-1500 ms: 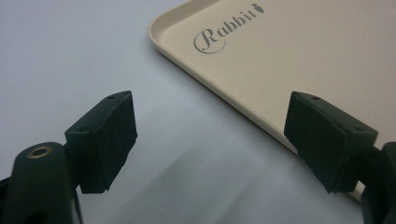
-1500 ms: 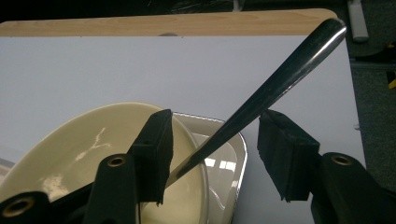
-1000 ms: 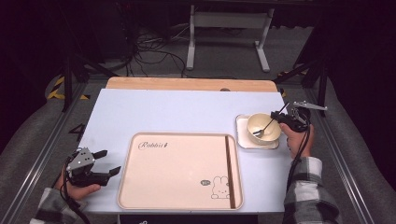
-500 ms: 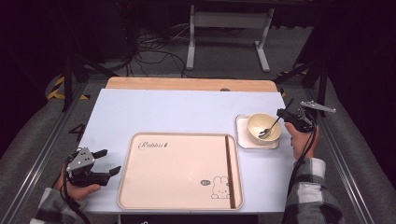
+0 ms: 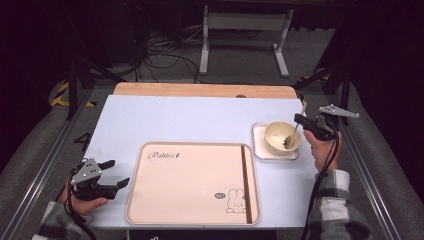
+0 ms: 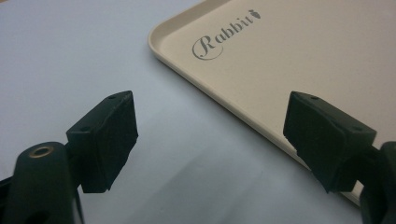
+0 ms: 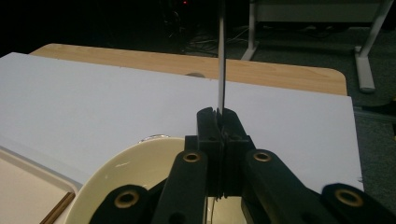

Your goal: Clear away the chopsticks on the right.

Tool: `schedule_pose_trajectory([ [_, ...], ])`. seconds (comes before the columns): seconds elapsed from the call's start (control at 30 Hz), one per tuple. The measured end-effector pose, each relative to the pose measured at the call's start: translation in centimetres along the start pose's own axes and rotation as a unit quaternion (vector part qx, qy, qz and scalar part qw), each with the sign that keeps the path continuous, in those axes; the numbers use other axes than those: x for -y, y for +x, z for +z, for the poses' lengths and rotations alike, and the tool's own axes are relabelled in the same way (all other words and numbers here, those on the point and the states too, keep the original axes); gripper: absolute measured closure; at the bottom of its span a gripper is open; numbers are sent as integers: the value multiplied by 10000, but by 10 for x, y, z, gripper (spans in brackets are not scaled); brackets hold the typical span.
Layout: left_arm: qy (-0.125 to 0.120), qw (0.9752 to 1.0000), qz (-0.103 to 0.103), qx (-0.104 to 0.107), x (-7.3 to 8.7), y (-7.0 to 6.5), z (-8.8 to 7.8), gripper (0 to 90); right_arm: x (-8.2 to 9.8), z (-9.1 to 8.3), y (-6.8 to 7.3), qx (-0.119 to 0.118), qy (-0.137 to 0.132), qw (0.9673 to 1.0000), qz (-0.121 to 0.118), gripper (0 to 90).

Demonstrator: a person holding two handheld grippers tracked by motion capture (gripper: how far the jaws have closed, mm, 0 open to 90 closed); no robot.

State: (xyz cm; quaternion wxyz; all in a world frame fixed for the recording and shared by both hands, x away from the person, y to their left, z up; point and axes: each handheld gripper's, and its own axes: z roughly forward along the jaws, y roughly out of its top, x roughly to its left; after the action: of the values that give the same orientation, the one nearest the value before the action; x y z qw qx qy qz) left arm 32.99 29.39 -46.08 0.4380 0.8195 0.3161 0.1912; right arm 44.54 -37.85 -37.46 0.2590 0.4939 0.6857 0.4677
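Note:
A cream bowl (image 5: 276,136) stands on a small white square dish (image 5: 260,150) at the table's right. A metal spoon (image 5: 291,136) leans in the bowl with its handle up to the right. My right gripper (image 5: 300,120) is shut on that handle; its jaws have just been closing on it. In the right gripper view the thin handle (image 7: 221,60) rises from the closed jaws of that gripper (image 7: 219,114) above the bowl's rim (image 7: 122,164). My left gripper (image 5: 111,174) rests open at the table's front left with nothing between its jaws.
A large beige tray (image 5: 150,200) printed with "Rabbit" and a rabbit lies at the front middle; its corner (image 6: 187,65) lies just past my open left gripper (image 6: 210,126). A wooden strip (image 5: 200,90) runs along the table's far edge, with dark floor, cables and a stand beyond.
My right hand has lifted slightly and drawn a little to the right with the spoon's handle, so the spoon stands steeper in the bowl. The left gripper has kept still.

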Motion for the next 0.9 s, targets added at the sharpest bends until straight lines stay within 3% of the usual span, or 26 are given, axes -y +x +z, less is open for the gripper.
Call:
schedule_pose_trajectory([
  [0.17,1,10000,26,-14,0,0,0,185,-2,-3,1,-37,-122,9999,47,899],
  [0.43,-16,10000,44,-18,-1,0,0,187,-16,-17,11,-2,-420,9991,-112,900],
  [0.9,-31,10000,37,3,-1,0,0,190,-23,-23,26,-161,-555,9981,-224,900],
])
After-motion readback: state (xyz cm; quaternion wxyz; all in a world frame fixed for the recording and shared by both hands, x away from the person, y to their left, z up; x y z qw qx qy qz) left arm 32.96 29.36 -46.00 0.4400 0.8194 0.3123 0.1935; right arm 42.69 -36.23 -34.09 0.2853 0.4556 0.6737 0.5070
